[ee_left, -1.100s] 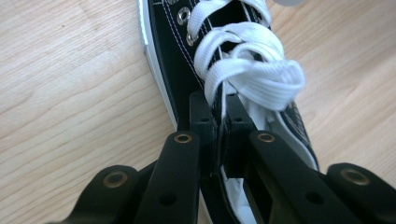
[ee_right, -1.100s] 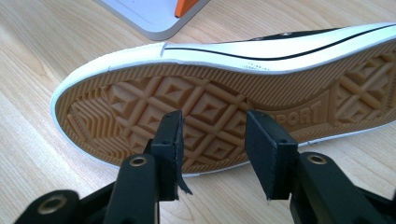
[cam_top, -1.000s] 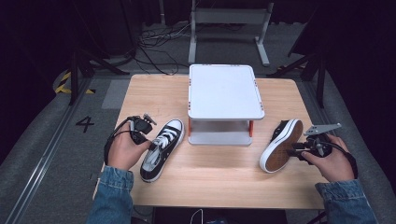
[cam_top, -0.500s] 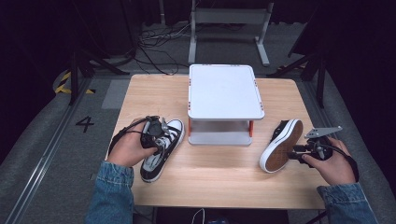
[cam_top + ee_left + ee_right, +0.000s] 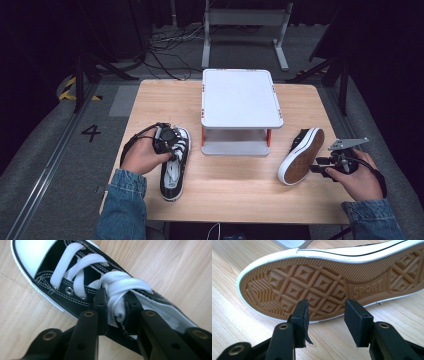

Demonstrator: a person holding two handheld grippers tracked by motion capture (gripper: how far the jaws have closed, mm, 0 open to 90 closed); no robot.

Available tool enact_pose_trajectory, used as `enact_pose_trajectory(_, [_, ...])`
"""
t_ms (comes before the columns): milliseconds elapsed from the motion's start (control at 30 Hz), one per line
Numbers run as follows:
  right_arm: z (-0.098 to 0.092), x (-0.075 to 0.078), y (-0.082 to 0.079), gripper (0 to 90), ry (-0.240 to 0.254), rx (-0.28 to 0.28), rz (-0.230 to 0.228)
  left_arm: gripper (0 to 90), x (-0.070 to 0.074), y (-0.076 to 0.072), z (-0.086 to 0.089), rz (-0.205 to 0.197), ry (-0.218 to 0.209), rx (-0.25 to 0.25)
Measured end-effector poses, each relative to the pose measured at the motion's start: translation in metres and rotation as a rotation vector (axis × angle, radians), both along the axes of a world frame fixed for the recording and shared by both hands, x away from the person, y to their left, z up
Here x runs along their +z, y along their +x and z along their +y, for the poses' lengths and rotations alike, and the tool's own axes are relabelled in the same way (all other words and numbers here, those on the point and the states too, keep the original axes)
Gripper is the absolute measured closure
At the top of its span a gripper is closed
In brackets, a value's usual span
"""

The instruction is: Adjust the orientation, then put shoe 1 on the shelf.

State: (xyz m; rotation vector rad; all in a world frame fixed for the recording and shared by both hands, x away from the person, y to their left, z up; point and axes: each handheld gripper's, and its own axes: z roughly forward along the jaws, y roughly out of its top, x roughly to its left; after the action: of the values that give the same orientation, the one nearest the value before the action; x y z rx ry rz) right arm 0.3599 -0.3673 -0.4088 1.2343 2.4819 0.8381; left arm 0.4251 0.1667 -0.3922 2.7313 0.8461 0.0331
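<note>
Now my left gripper (image 5: 113, 306) has just been closing, and its jaws pinch the white laces (image 5: 117, 287) of the left shoe (image 5: 175, 162). That shoe lies flat on the table (image 5: 235, 185), sole down, at about 8 o'clock from the white stand (image 5: 240, 100). Its long side runs from 12 to 6, and I think its toe is at the 6 end, near me. My right gripper (image 5: 325, 320) is partly open and holds nothing; the table shows between its jaws. Just past it lies the right shoe (image 5: 300, 155), tipped on its side at about 4 o'clock from the stand, tan sole (image 5: 317, 287) facing my hand. Its long side runs from about 1 to 7. I think both shoes are light. The cloth tops and laces are soft and may stretch or slip loose. The rubber soles are stiff and grippy, so the side wall or heel edge looks like a safer spot to hold.
</note>
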Motion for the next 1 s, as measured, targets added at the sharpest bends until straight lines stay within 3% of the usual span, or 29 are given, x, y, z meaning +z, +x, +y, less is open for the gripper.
enact_pose_trajectory(33, [0.0,-0.001,0.001,56.1,0.0,0.002,0.001,78.1,0.0,0.002,0.004,0.035,-0.039,0.055])
enact_pose_trajectory(67, [0.001,-0.001,0.002,56.1,-0.004,0.006,0.001,78.6,0.0,0.002,0.004,0.035,-0.039,0.055])
enact_pose_trajectory(100, [0.003,-0.001,0.002,56.1,-0.001,0.011,0.003,79.9,0.001,0.006,0.011,0.078,-0.088,0.11])
enact_pose_trajectory(167, [0.004,-0.001,0.003,56.1,0.002,0.016,0.002,80.3,0.003,0.007,0.013,0.096,-0.101,0.142])
enact_pose_trajectory(333, [0.002,0.003,0.006,56.1,0.005,0.013,-0.011,82.2,0.008,0.01,0.008,0.11,-0.062,0.136])
enact_pose_trajectory(433, [0.001,0.006,0.007,56.1,0.01,0.012,-0.023,83.2,0.019,0.012,0.005,0.114,-0.012,0.137])
enact_pose_trajectory(567, [0.003,0.008,0.008,56.1,0.013,0.014,-0.024,84.2,0.028,0.012,0.003,0.124,0.002,0.134])
enact_pose_trajectory(733, [0.004,0.008,0.009,56.1,0.014,0.016,-0.025,84.6,0.042,0.012,-0.008,0.116,0.074,0.114])
enact_pose_trajectory(1000, [0.0,0.009,0.006,56.1,0.016,0.01,-0.032,84.6,0.067,0.019,-0.011,0.085,0.092,0.097])
